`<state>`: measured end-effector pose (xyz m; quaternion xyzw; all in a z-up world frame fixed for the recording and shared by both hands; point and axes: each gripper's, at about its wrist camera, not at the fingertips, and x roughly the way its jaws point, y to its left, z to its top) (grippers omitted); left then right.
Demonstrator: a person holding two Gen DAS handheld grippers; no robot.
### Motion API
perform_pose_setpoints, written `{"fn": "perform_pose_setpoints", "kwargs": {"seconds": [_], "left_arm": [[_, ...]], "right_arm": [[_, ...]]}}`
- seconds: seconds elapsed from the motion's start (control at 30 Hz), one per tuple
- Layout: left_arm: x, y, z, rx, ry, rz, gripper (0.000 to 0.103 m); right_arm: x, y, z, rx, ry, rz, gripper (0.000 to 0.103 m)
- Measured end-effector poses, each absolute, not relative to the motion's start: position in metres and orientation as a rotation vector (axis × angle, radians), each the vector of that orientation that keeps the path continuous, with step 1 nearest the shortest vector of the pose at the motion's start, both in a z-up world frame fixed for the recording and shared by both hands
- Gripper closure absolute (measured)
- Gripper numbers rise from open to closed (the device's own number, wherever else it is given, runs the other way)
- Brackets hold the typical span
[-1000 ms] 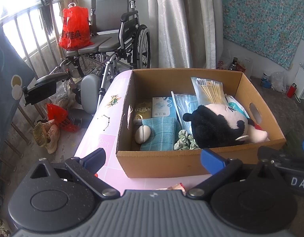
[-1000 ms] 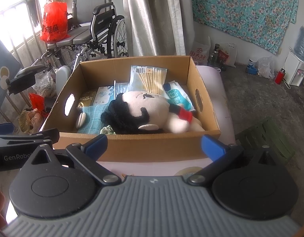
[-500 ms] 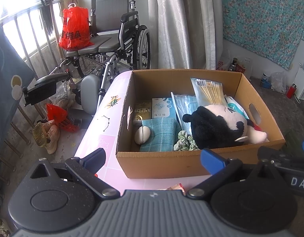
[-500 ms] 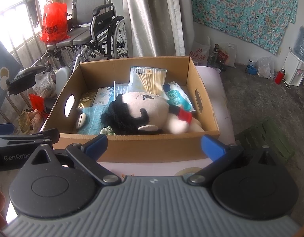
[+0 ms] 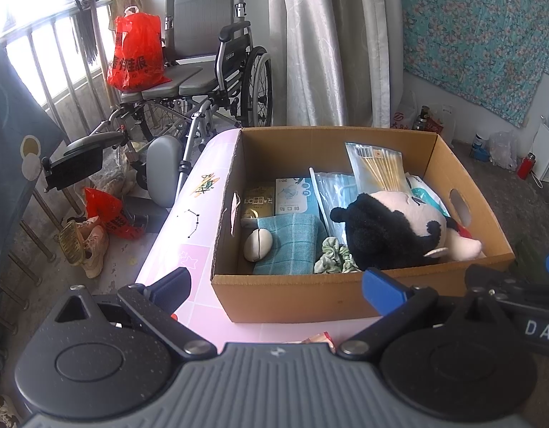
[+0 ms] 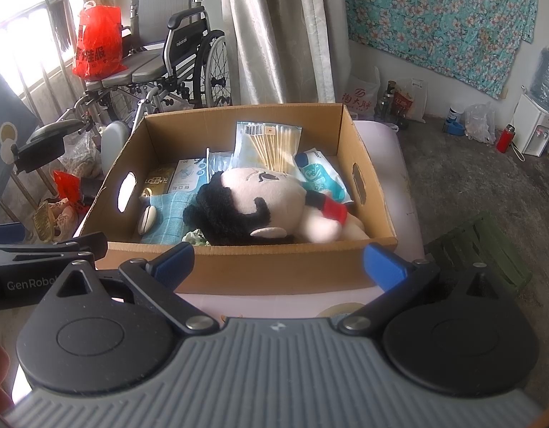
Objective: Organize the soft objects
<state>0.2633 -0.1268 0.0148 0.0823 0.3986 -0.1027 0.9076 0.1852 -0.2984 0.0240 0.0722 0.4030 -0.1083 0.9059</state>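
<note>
while both grippers are being held back short of the cardboard box [image 5: 310, 296], nothing is being carried: the left gripper [image 5: 274, 281] is being kept with its jaws wide apart and empty, and the right gripper [image 6: 278, 260] is likewise spread and empty. the soft things are lying inside the box: the plush doll [image 6: 253, 203] is lying on its side along the near wall, the teal cloth [image 5: 288, 242] is being pressed flat beside it on the left, and the green scrunchie [image 5: 333, 256] is tucked between cloth and doll. a white egg-shaped item [image 5: 257, 245] is resting against the cloth's left edge. packets of cotton swabs [image 6: 271, 142] and masks are leaning behind.

whether sorting is being started or wrapped up is not being settled by this scene; soft items already in the box fit either reading. if a grasp is being made, the doll is best being taken across its narrower body, not the round head, with jaws kept wide on entry over the near wall. the scrunchie is being half hidden, so a shallow pinch from above is being advised. box walls are being avoided.
</note>
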Motion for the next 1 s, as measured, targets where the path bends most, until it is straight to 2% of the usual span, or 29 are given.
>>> {"fn": "perform_pose_setpoints", "kwargs": {"seconds": [1.0], "left_arm": [[0.2620, -0.1265, 0.0162, 0.170, 0.821, -0.210, 0.001]], "right_arm": [[0.1851, -0.2981, 0.0238, 0.149, 0.832, -0.224, 0.001]]}}
